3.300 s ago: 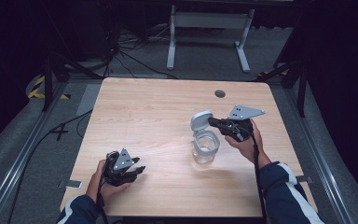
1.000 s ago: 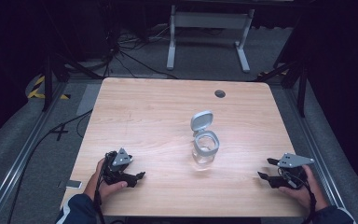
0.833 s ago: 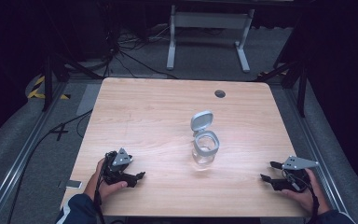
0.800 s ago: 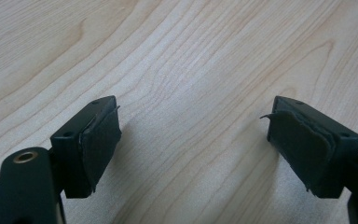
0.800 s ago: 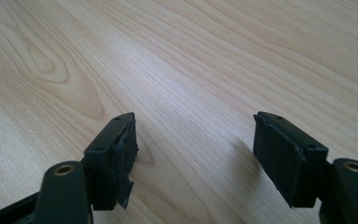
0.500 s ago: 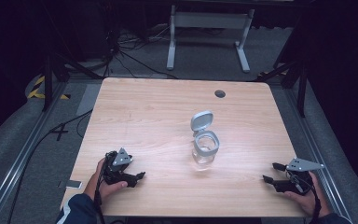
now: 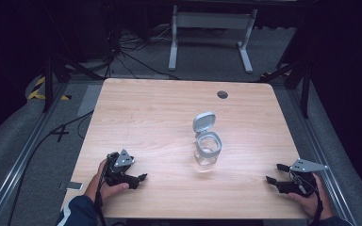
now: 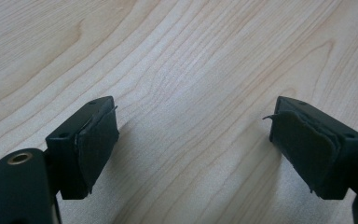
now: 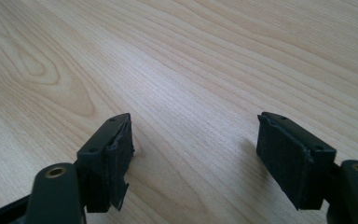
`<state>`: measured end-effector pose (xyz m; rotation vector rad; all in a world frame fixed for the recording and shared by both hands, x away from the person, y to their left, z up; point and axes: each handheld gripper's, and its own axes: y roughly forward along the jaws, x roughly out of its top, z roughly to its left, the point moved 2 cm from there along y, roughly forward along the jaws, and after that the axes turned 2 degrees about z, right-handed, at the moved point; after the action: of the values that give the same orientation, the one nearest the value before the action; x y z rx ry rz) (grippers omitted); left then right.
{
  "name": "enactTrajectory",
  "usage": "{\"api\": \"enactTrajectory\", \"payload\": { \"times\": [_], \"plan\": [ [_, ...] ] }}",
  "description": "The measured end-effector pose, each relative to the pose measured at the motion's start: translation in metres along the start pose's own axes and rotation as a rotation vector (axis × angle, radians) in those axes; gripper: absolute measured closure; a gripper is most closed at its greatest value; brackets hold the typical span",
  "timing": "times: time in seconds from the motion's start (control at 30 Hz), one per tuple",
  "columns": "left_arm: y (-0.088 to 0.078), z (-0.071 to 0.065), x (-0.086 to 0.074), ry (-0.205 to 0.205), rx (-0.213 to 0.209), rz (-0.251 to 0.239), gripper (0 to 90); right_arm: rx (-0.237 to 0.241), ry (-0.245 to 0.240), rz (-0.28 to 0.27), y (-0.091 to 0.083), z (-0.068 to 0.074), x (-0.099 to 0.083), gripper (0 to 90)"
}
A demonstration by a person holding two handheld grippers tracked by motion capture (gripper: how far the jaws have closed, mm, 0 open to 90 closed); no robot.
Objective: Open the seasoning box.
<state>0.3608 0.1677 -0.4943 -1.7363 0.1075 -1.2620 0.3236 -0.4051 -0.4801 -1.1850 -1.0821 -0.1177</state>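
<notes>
A clear glass jar stands upright near the middle of the wooden table, its grey hinged lid flipped open behind it. My left gripper rests at the table's front left, held in a hand, open and empty. In the left gripper view its pads stand wide apart over bare wood. My right gripper rests at the front right corner, also open with nothing between its pads. Both grippers are well apart from the jar.
A round cable hole sits near the table's far edge. Cables and a white metal stand lie on the grey floor beyond. Rails run along both sides of the table.
My right gripper left the jar's open lid and drew back to the front right corner, settling slightly rightward over the last second. The left gripper stayed put.
</notes>
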Motion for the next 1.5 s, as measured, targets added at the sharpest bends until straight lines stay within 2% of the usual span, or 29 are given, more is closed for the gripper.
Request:
{"api": "enactTrajectory", "payload": {
  "times": [1.5],
  "plan": [
    [0.0018, 0.0019, 0.0017, 0.008, 0.001, 0.001, 12.9, -0.01, 0.007, 0.001, 0.0, -0.0003, 0.0, 26.5]
  ]
}}
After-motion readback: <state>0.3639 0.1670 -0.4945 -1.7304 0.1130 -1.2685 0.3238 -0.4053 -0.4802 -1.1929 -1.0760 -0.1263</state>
